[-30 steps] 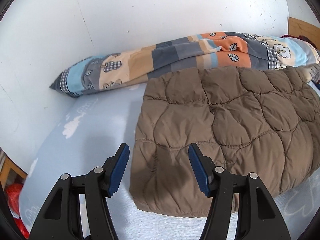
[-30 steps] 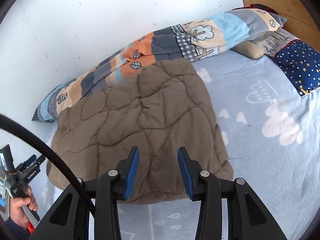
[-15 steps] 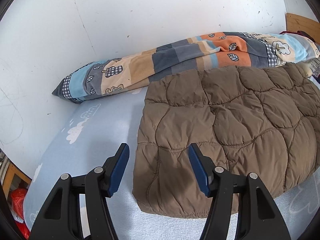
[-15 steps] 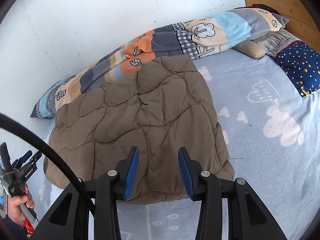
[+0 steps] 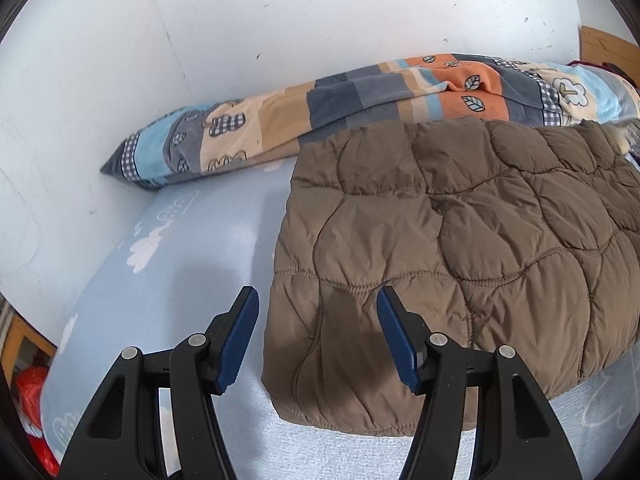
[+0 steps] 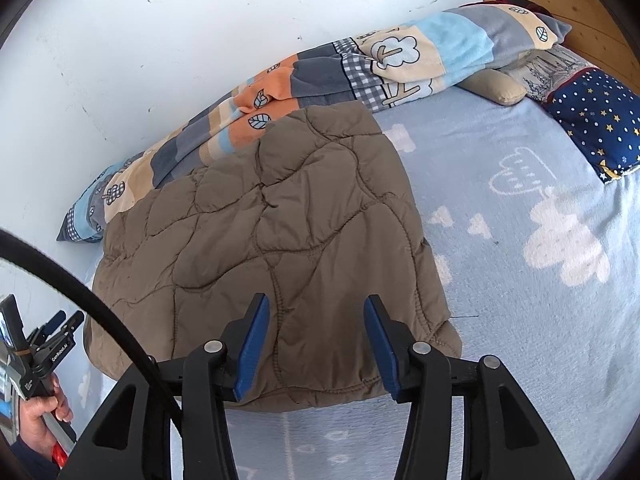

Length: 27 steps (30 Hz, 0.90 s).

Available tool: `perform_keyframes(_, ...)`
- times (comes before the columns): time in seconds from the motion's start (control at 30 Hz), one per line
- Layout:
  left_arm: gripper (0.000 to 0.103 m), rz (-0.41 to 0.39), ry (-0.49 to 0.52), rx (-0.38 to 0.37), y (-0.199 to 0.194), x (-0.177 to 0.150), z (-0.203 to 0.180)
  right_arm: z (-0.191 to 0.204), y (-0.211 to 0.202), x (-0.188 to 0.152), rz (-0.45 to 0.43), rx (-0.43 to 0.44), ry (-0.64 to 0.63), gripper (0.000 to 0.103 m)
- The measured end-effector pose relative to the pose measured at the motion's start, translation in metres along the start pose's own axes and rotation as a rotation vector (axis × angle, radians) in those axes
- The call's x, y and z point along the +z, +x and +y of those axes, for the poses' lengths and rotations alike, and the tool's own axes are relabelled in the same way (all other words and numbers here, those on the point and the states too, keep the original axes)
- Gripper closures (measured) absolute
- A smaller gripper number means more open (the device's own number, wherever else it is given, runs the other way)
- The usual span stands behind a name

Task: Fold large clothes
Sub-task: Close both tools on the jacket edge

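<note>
Jacket point(image 6: 272, 240) folded flat on bed point(image 6: 520, 320), far edge touching rolled quilt point(image 6: 360, 68) by the wall, bare sheet both sides — left gripper point(image 5: 318, 334) open above its near-left corner, right gripper point(image 6: 316, 340) opening over the near hem, nothing pinched.

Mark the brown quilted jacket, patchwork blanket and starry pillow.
brown quilted jacket point(image 6: 280, 240), right wrist view, middle of its top panel
patchwork blanket point(image 5: 472, 88), left wrist view, orange patch
starry pillow point(image 6: 596, 128), right wrist view, navy face
</note>
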State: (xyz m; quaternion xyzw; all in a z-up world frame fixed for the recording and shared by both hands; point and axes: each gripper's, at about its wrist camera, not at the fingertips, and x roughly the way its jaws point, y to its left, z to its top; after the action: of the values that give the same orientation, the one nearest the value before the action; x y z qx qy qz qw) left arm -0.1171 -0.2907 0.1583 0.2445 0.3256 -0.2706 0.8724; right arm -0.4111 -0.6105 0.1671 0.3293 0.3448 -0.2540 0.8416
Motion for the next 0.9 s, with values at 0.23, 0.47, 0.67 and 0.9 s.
perform_keyframes(0.23, 0.04, 0.085, -0.096, -0.063, 0.02, 0.002, 0.029, -0.011, -0.002, 0.003, 0.002, 0.003, 0.033, 0.038)
perform_keyframes(0.47, 0.034, 0.302, -0.476, -0.332, 0.073, -0.019, 0.109, -0.047, 0.004, 0.006, 0.043, 0.041, 0.151, 0.025)
perform_keyframes(0.67, 0.033, 0.394, -0.706, -0.564, 0.105, -0.041, 0.137, -0.074, 0.015, -0.003, 0.068, 0.152, 0.321, 0.022)
perform_keyframes(0.9, 0.032, 0.414, -0.647, -0.687, 0.126, -0.035, 0.13, -0.094, 0.009, -0.001, 0.064, 0.126, 0.366, 0.022)
